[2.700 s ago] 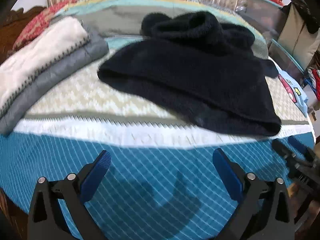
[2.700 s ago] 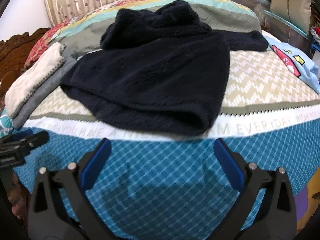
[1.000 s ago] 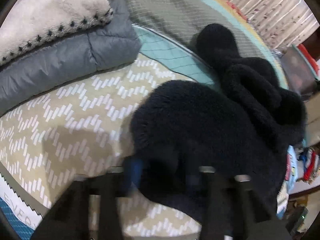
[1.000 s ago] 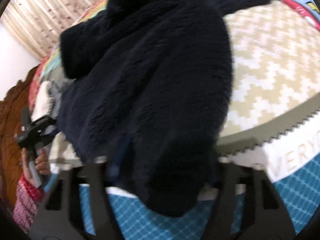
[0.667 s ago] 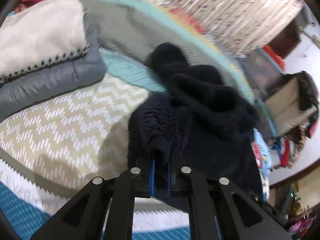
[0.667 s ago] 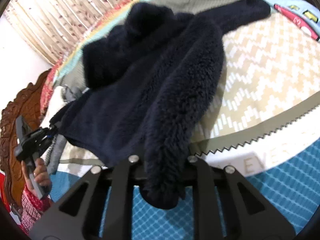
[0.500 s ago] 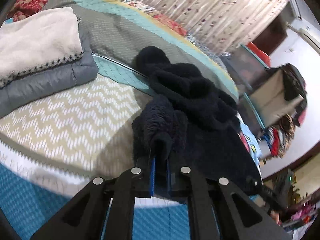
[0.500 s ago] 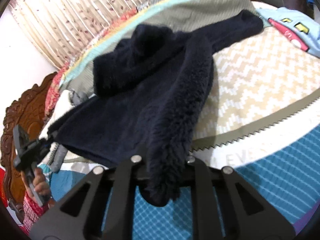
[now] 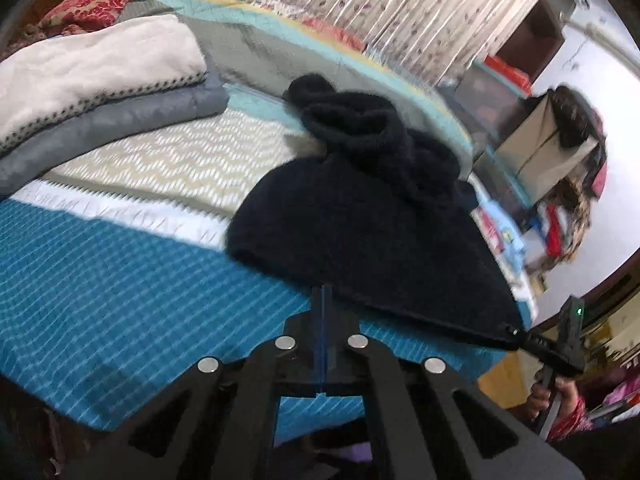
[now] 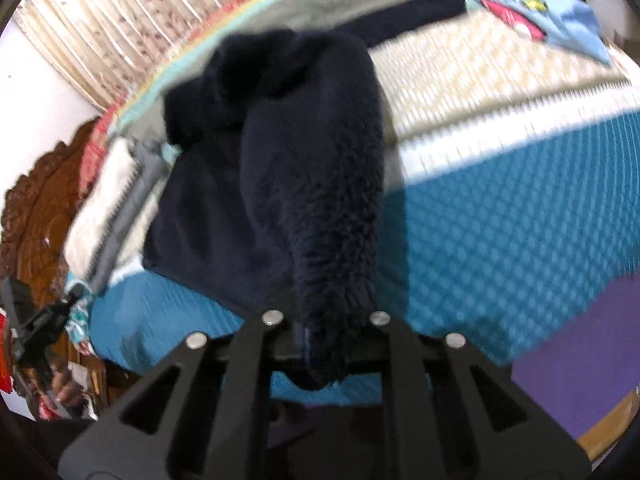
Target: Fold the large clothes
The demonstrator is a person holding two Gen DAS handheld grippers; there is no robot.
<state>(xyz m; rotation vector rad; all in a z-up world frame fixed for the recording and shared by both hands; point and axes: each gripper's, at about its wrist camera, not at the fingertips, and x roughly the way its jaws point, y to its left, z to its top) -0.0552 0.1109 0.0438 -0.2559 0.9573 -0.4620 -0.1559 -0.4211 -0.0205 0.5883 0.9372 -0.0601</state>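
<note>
A black fleece sweater (image 9: 360, 220) lies across the bed, with its hem lifted and stretched out over the teal part of the cover. My left gripper (image 9: 322, 296) is shut on one corner of that hem, its blue pads pressed together on the edge. The right gripper (image 9: 516, 332) holds the other corner at the far right, with a hand below it. In the right wrist view the sweater (image 10: 280, 160) runs straight into my right gripper (image 10: 316, 332), which is shut on a thick fluffy bunch of hem. The left gripper (image 10: 68, 304) shows small at the left edge.
A folded white garment on a grey one (image 9: 92, 80) sits at the bed's back left. A light blue printed garment (image 10: 540, 20) lies at the right. The teal bed cover (image 9: 120, 280) fills the front. A carved wooden headboard (image 10: 36, 208) and cluttered boxes (image 9: 540, 152) flank the bed.
Both grippers went from open at the bed's front edge to shut on the sweater's hem. They have pulled back and up, dragging the sweater toward the teal front of the cover.
</note>
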